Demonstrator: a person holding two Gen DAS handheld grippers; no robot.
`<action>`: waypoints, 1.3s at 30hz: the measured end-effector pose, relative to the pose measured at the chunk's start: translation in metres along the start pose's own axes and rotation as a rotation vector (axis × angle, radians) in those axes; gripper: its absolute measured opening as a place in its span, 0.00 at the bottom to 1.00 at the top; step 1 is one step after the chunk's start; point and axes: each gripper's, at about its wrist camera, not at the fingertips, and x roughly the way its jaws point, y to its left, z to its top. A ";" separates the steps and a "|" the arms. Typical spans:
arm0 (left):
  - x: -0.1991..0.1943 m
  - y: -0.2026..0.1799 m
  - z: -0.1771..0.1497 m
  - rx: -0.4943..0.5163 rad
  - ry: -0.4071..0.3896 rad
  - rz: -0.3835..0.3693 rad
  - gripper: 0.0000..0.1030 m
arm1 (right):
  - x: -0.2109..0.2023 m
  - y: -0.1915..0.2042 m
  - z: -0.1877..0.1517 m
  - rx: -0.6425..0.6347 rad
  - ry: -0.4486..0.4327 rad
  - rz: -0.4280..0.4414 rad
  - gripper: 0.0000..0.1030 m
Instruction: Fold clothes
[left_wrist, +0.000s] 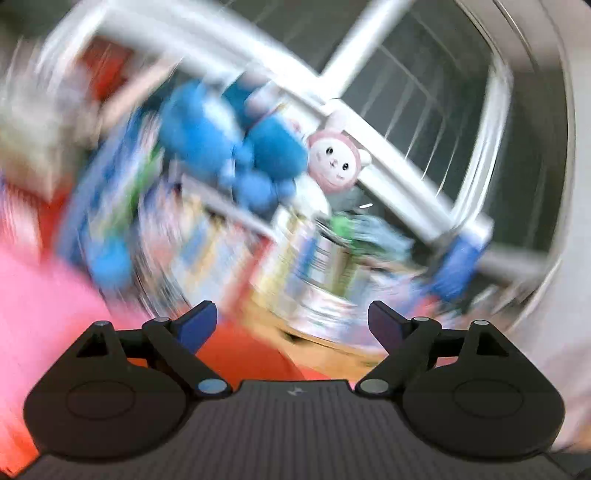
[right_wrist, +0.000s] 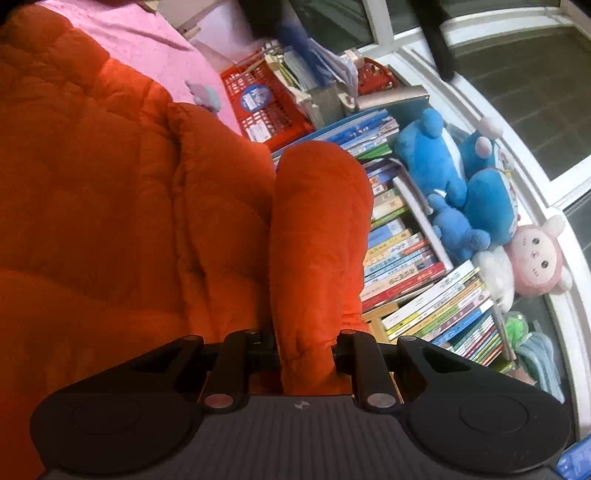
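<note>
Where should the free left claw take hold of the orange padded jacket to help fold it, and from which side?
Probably the jacket body's bare edge, away from the sleeve that the right claw already pinches. Come in low from the open pink sheet side, since books crowd the other. The left claw is open and empty.

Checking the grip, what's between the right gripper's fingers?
In the right wrist view, the right gripper is shut on the orange jacket's sleeve, which fills the gap.
</note>
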 end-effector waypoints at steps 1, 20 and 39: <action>0.008 -0.014 0.002 0.113 -0.008 0.053 0.87 | -0.001 0.001 0.001 0.001 -0.002 0.005 0.19; 0.046 0.008 -0.073 0.536 0.278 0.336 0.75 | -0.045 -0.006 -0.007 0.186 0.037 0.107 0.29; 0.096 -0.012 -0.082 0.683 0.303 0.405 0.75 | 0.033 -0.072 0.007 0.651 0.082 -0.175 0.69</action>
